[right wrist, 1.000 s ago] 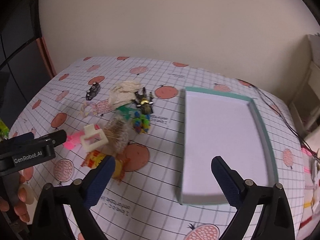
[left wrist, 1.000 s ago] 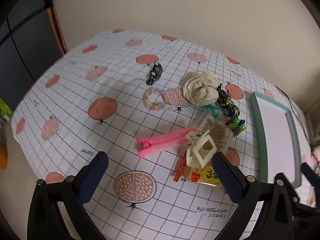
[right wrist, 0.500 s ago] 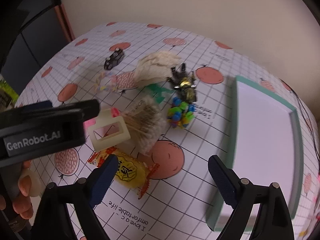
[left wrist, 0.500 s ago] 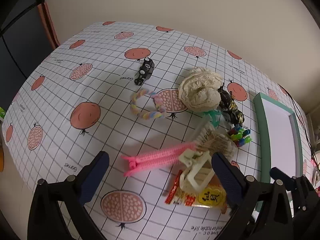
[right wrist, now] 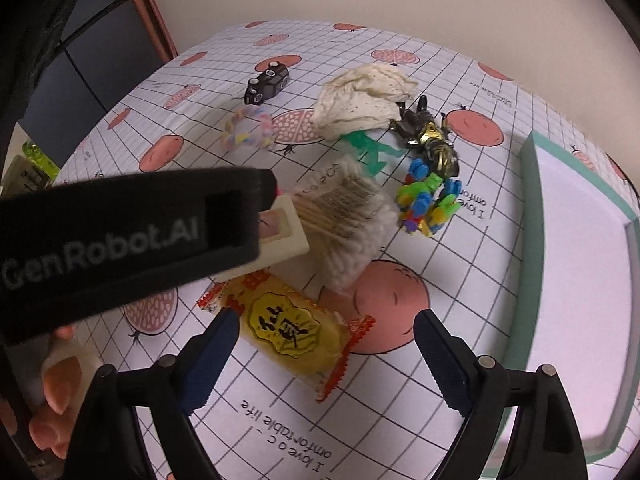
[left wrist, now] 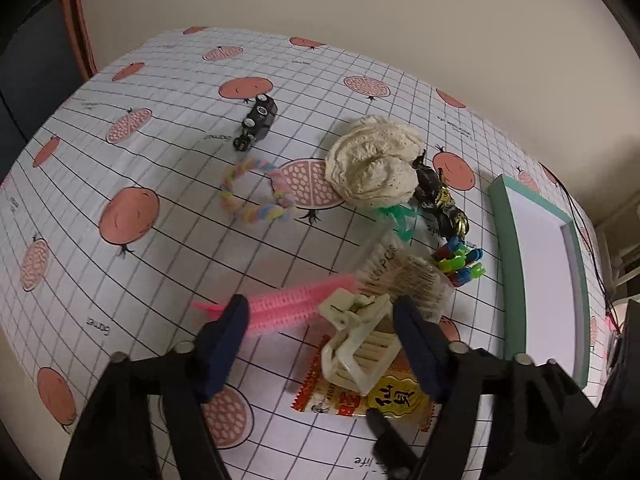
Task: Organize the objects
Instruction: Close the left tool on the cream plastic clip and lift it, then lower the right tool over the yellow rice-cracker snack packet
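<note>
While the left hand-held gripper (left wrist: 320, 332) hangs spread wide over a cream hair claw (left wrist: 358, 344) and a pink clip (left wrist: 292, 306), the right hand-held gripper (right wrist: 326, 338) gapes around a yellow snack packet (right wrist: 292, 330) — neither holds anything. Cotton swabs (right wrist: 348, 216), a cream cloth (left wrist: 374, 164), a pastel ring (left wrist: 254, 192) and a black toy car (left wrist: 258, 122) crowd the fruit-print tabletop (left wrist: 120, 168); a teal-rimmed tray (right wrist: 532, 220) sits apart at the right.
</note>
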`<state>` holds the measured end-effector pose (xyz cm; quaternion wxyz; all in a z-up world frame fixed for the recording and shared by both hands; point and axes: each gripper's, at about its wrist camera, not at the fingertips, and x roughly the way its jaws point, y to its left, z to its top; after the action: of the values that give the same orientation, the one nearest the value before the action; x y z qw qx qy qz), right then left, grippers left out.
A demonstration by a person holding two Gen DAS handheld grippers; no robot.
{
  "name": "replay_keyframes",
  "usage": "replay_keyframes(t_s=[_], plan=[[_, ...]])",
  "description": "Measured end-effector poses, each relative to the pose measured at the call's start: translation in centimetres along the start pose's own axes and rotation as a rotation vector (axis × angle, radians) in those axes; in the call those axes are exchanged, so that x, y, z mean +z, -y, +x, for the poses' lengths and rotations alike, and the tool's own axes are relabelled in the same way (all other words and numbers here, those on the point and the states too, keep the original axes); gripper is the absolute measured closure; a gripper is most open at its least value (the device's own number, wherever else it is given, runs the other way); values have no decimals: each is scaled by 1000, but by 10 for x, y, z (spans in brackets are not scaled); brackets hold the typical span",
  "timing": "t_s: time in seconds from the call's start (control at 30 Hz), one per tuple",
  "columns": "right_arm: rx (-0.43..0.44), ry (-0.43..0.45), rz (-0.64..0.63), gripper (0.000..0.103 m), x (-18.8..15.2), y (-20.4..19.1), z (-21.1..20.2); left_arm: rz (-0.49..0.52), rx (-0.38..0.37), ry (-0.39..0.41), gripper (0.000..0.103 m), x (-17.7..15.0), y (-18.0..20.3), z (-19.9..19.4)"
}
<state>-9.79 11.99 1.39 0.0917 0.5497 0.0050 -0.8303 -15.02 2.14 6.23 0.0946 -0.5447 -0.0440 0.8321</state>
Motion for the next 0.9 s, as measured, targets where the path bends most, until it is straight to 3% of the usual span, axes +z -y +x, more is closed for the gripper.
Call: replay_keyframes(t_s=[0.57,0.77,0.9], plan=[[41,-30,21,13,0,0,17,-28,-55,-50,76,-2,-9,8],[78,-44,48,19,0,4,18,-30,-46,-54,78,-2,-11,8],[102,-49,52,31,-1,4,15,-39,-34,-46,79,-2,-15,6]])
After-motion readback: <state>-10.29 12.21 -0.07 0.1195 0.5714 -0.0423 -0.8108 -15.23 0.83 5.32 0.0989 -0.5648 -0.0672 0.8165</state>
